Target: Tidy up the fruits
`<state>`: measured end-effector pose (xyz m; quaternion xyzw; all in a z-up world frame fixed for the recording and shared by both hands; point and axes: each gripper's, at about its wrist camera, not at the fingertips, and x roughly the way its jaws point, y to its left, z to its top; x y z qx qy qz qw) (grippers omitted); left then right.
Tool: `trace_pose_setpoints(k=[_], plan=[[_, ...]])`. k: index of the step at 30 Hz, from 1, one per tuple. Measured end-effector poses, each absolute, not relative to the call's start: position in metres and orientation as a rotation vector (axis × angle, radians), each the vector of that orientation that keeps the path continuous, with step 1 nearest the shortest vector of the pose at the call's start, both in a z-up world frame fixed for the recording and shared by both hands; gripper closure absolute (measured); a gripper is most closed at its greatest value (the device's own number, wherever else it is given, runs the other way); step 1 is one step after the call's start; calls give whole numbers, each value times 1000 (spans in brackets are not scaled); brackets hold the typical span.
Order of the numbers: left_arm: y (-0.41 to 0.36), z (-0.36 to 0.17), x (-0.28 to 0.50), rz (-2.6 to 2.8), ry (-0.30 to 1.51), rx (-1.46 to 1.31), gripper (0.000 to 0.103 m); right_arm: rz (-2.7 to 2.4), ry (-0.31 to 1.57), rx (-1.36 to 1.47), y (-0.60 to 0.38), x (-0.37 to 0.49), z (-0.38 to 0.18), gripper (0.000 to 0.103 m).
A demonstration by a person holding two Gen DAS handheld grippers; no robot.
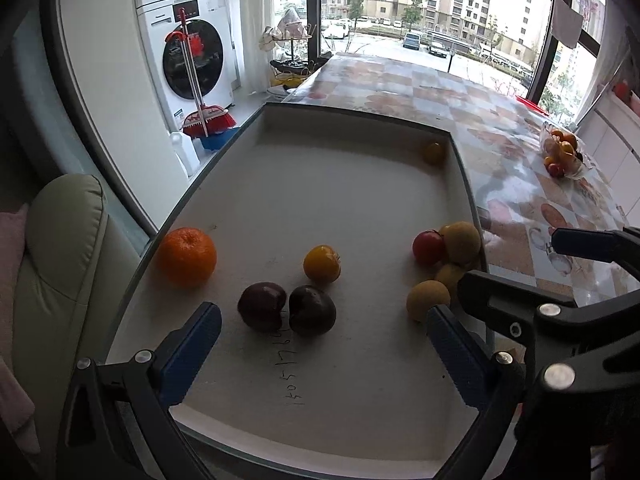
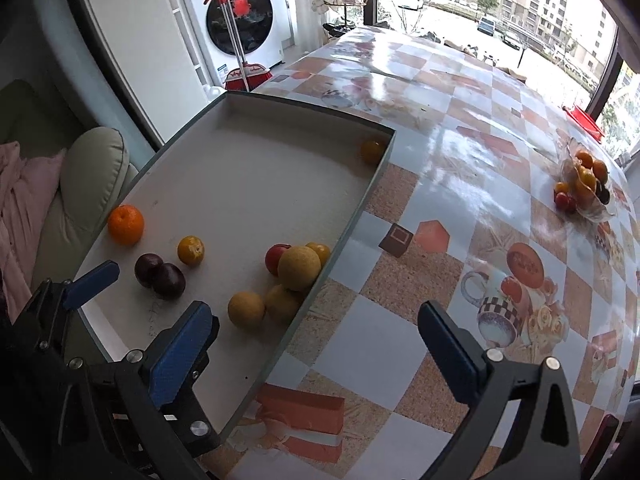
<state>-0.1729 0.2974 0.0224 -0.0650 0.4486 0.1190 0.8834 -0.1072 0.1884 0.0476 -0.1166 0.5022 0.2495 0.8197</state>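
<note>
Checkered glossy tablecloth (image 2: 440, 184) beneath tray (image 2: 352, 216); washing machine (image 1: 188, 52) by windows.

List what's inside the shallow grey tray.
The tray holds an orange, two dark plums, two small yellow-orange fruits, one far-corner, and a right-wall cluster: red, tan, yellow. Fruit behind that cluster may be hidden.

Handwritten dark digits (image 1: 289, 364) run along the tray (image 1: 360, 184) floor, near the two dark fruits; they cannot be read with certainty. The washer's (image 1: 188, 60) panel markings are too small to read.
</note>
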Motion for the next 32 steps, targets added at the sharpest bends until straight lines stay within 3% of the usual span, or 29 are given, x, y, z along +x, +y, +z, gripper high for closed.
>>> trace_pose_setpoints(k=[32], plan=[[295, 28, -180, 264, 905, -86, 0, 568, 1042, -260, 192, -122, 55, 0]])
